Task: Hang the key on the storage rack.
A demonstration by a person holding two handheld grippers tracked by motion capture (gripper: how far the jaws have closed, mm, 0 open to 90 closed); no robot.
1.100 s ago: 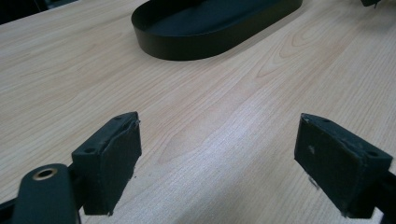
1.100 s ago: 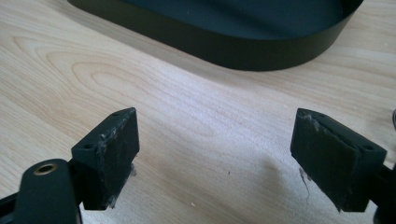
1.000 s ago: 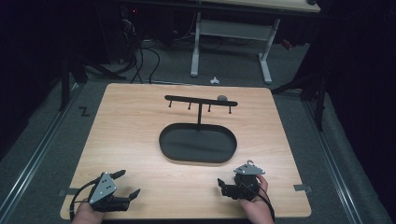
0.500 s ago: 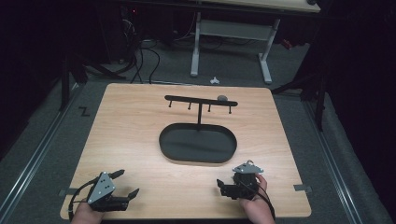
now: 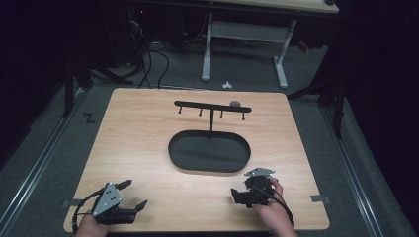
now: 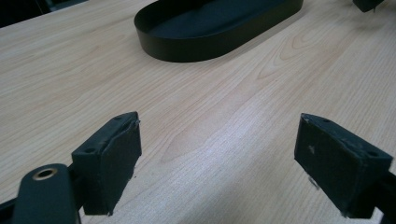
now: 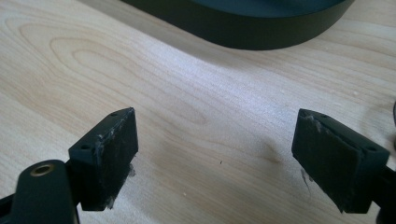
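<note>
Two grippers, left (image 5: 129,193) and right (image 5: 239,196), are sitting near the tabletop (image 5: 143,133) front edge, jaws wide, gripping nothing. I'm guessing nothing's started; the oval tray (image 5: 209,168) is lying mid-table, just beyond the right one.

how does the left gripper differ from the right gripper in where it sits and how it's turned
The left gripper sits at the wooden table's near left corner, far from the black oval tray; the right gripper sits just below that tray's near right end. In the high view, the left gripper's jaws point right and away from the person, the right gripper's leftward. Both are open and hold nothing.
</note>
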